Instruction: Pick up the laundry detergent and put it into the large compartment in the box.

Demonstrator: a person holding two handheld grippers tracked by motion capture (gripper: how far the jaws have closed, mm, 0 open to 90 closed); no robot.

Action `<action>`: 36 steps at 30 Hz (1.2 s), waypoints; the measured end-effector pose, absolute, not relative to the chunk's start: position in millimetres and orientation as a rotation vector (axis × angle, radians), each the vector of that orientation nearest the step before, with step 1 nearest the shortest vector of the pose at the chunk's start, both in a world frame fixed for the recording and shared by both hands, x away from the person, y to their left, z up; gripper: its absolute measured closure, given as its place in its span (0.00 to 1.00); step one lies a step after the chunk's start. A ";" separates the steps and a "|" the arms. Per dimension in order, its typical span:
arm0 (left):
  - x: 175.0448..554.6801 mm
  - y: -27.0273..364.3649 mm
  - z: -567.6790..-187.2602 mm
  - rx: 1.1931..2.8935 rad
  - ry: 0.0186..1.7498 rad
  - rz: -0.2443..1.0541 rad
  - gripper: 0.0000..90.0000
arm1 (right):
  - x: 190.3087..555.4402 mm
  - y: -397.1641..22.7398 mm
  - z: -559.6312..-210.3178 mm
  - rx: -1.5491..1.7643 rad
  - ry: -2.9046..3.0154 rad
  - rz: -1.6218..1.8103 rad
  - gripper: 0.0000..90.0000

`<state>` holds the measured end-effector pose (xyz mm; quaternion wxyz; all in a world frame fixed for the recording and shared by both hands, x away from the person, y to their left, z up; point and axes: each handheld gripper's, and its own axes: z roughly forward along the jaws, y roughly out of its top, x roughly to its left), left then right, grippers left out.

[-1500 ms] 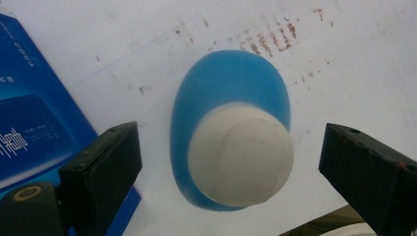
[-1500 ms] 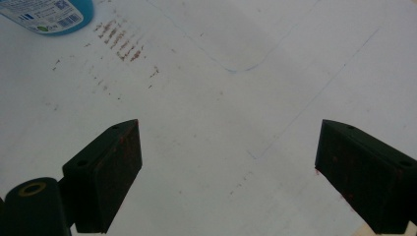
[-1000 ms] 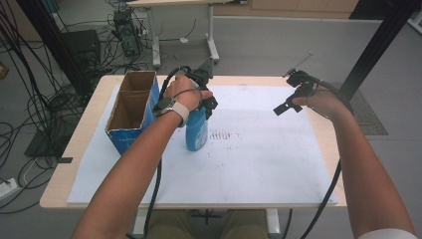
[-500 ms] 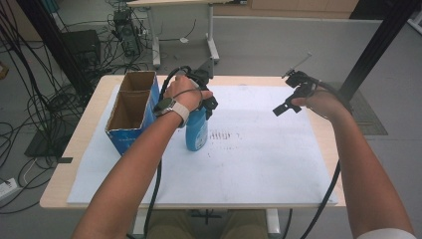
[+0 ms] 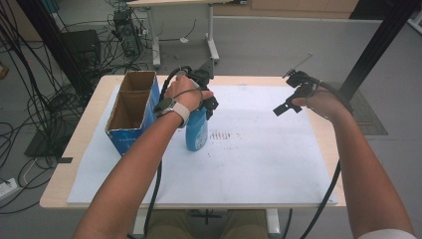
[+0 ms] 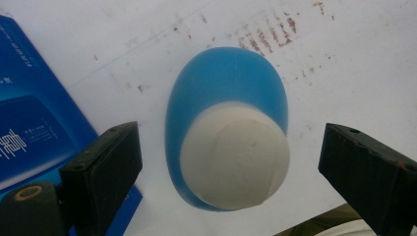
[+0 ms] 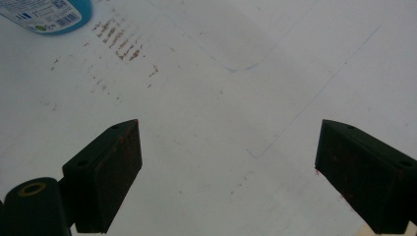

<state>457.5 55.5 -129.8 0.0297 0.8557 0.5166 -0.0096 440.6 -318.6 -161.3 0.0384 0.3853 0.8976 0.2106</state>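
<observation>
Overhead, a wooden table (image 5: 69, 164) is carrying a large white sheet (image 5: 259, 164) that is covering most of its top, with a patch of brownish smudges (image 5: 223, 135) showing near the sheet's middle. At the sheet's left edge an open-topped cardboard box with blue printed sides (image 5: 130, 112) is standing upright. Just beside the box, to its right, a blue bottle with a white cap (image 5: 197, 130) is standing upright on the sheet, close to the smudges. The left gripper (image 5: 208, 102) is hovering directly above that bottle and pointing down at it; in the left gripper view its two black jaws are standing wide apart, one on either side of the cap (image 6: 235, 156), clear of it and gripping nothing. Well apart, over the sheet's far right corner, the right gripper (image 5: 288, 103) is hanging above the table in the person's raised hand; in the right gripper view its jaws are also gaping wide over bare white sheet, holding nothing, with the bottle's base (image 7: 49, 14) showing at the top left corner.
</observation>
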 end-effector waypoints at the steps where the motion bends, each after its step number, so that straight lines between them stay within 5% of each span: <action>1: 457.3 55.6 -129.7 2.636 1.595 -0.028 0.11 | 440.6 -318.7 -161.6 1.184 2.753 0.649 0.12; 36: 456.1 52.3 -130.4 2.640 1.579 -0.023 0.11 | 441.3 -317.3 -163.1 1.189 2.756 0.644 0.11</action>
